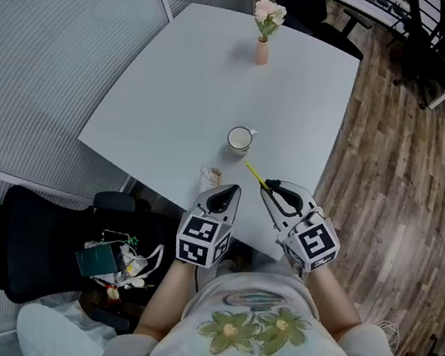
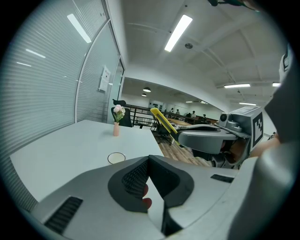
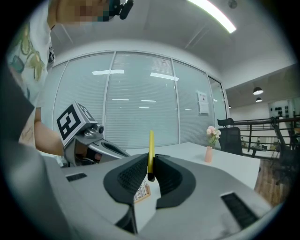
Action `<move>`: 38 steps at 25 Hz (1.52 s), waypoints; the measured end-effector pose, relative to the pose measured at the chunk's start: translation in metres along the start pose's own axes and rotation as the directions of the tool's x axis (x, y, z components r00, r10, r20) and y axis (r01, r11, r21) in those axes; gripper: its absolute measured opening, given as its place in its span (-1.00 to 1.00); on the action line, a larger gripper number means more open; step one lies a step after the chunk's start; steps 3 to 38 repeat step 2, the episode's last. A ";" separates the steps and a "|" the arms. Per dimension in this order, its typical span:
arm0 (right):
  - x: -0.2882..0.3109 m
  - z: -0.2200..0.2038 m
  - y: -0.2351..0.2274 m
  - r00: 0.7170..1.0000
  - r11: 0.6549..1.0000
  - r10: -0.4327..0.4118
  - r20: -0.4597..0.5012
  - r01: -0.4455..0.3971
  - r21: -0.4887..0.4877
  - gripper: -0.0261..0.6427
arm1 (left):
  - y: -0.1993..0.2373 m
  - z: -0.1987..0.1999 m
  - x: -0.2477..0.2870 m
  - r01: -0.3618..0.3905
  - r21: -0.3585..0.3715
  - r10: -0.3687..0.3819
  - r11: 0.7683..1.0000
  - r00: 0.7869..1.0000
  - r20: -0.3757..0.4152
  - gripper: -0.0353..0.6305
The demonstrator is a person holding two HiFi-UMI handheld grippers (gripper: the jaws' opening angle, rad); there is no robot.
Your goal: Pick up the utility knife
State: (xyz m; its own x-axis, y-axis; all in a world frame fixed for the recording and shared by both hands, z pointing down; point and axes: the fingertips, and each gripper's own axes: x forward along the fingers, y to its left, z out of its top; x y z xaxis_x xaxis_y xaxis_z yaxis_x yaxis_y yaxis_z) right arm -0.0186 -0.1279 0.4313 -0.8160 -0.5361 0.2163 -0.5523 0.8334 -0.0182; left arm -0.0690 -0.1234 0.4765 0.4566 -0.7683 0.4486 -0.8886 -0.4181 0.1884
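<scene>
Yellow utility knife (image 1: 254,174) clamped between pads of right claw (image 1: 271,189), held clear of surface (image 1: 179,82) over near edge. Long axis runs out past claw tips toward cup (image 1: 239,139). Left claw (image 1: 227,192) closed, empty, just beside. Pick-up looks done.

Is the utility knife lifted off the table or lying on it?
Lifted: the right gripper is clamped on the knife, holding it above the table.
</scene>
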 end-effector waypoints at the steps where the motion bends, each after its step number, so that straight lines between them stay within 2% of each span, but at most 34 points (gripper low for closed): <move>1: 0.000 0.000 0.001 1.000 1.000 0.000 -0.001 0.000 -0.001 -0.77 | 0.000 0.000 -0.001 0.000 0.001 0.000 1.000 1.000 -0.001 -0.89; 38: 0.000 0.000 0.001 1.000 1.000 0.000 -0.001 0.000 -0.001 -0.77 | 0.000 -0.001 -0.001 0.001 0.001 -0.001 1.000 1.000 -0.001 -0.89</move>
